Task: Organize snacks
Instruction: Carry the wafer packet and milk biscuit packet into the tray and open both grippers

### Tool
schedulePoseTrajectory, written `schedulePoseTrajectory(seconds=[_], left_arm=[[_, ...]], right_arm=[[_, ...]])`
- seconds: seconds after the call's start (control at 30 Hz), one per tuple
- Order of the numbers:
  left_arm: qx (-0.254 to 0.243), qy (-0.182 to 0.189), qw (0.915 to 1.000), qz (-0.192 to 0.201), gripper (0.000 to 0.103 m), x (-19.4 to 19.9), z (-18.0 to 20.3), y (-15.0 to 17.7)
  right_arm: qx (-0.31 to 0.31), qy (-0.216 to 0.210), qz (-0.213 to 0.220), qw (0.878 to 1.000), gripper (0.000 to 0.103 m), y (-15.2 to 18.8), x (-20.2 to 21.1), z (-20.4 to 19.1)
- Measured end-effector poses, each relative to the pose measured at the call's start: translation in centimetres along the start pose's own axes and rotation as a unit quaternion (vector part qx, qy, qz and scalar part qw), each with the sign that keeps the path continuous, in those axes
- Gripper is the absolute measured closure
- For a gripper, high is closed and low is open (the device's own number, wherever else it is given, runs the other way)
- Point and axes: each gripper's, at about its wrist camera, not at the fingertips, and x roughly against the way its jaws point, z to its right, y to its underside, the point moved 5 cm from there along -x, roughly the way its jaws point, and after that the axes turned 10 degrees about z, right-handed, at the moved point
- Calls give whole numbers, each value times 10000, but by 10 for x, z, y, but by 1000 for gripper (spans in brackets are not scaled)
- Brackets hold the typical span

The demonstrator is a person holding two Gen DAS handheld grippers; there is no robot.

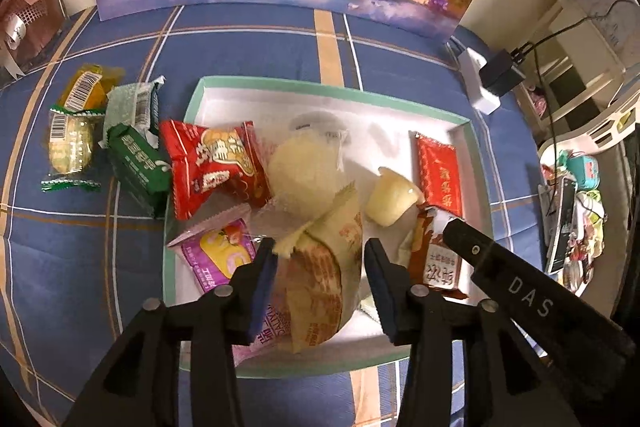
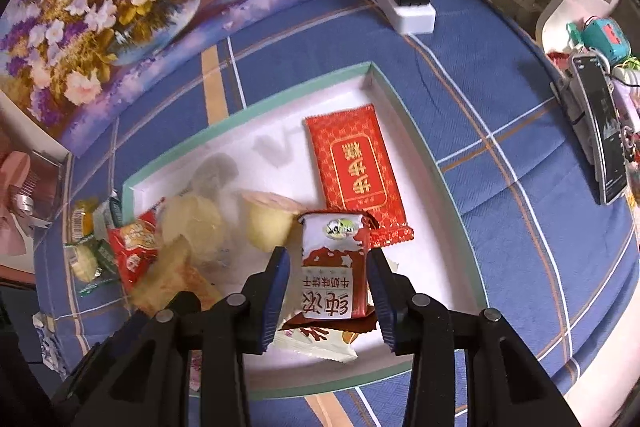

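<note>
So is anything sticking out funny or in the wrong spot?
Yes. The red snack packet lies across the left rim of the tray, half in and half out. The green packet and a few other snacks sit outside on the cloth.

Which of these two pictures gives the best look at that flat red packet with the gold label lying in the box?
The right wrist view. There the flat red packet lies fully in sight, its gold label facing the camera, on the white floor of the box. In the left wrist view the same packet sits near the edge, smaller, its lower end covered by another snack.
</note>
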Motion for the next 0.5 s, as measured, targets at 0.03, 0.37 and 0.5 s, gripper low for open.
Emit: schedulePoseTrajectory(seconds=[0.03,0.37,0.5], left_arm=[[28,21,10000,37,56,4,-1,-2],[434,-111,9988,218,49,19,-26,-15],[585,-521,9966,264,43,21,-48,-19]], right_arm=[[4,-20,41,10000,60,-1,4,0],[113,-96,253,9996,60,-9,21,-8],[199,-98,191,9996,60,-5,17,-13]])
